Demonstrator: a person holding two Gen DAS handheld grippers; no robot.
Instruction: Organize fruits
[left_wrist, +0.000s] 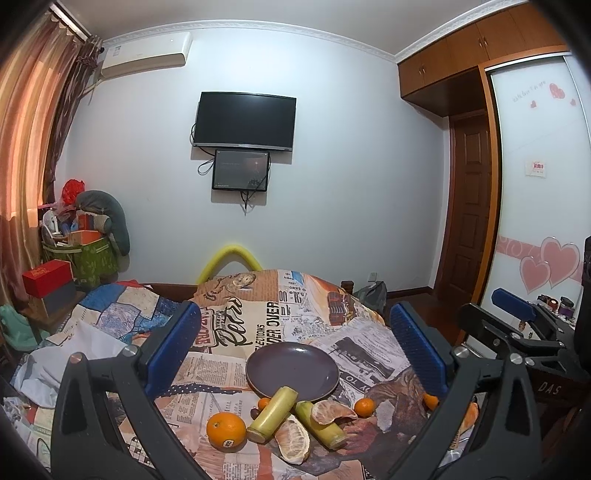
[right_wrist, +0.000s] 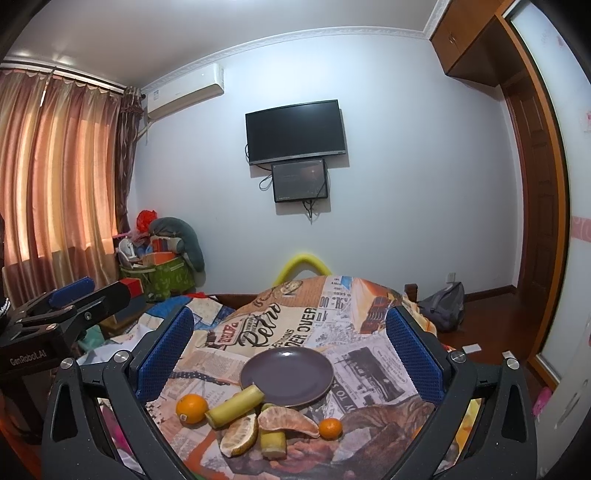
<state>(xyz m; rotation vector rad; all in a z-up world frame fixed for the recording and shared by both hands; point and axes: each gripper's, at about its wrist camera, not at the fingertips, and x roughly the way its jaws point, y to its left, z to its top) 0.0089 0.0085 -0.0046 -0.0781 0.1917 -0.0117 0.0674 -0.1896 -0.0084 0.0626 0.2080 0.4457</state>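
An empty dark purple plate (left_wrist: 291, 365) (right_wrist: 286, 374) sits on a table with a newspaper-print cloth (left_wrist: 255, 325) (right_wrist: 280, 325). In front of it lie a whole orange (left_wrist: 226, 430) (right_wrist: 191, 407), two yellow-green cane pieces (left_wrist: 273, 413) (right_wrist: 234, 405), two peeled citrus segments (left_wrist: 293, 441) (right_wrist: 288, 422) and small tangerines (left_wrist: 364, 407) (right_wrist: 330, 428). My left gripper (left_wrist: 295, 350) is open and empty, above and behind the fruit. My right gripper (right_wrist: 290, 354) is open and empty, likewise. The right gripper shows in the left wrist view (left_wrist: 513, 306), the left one in the right wrist view (right_wrist: 72, 291).
A yellow foam chair back (left_wrist: 229, 262) (right_wrist: 301, 267) stands behind the table. A bed with patchwork cover (left_wrist: 110, 310) and clutter boxes (left_wrist: 85, 251) lie left. A wardrobe and door (left_wrist: 469, 206) are right. A bag (right_wrist: 443, 304) lies on the floor.
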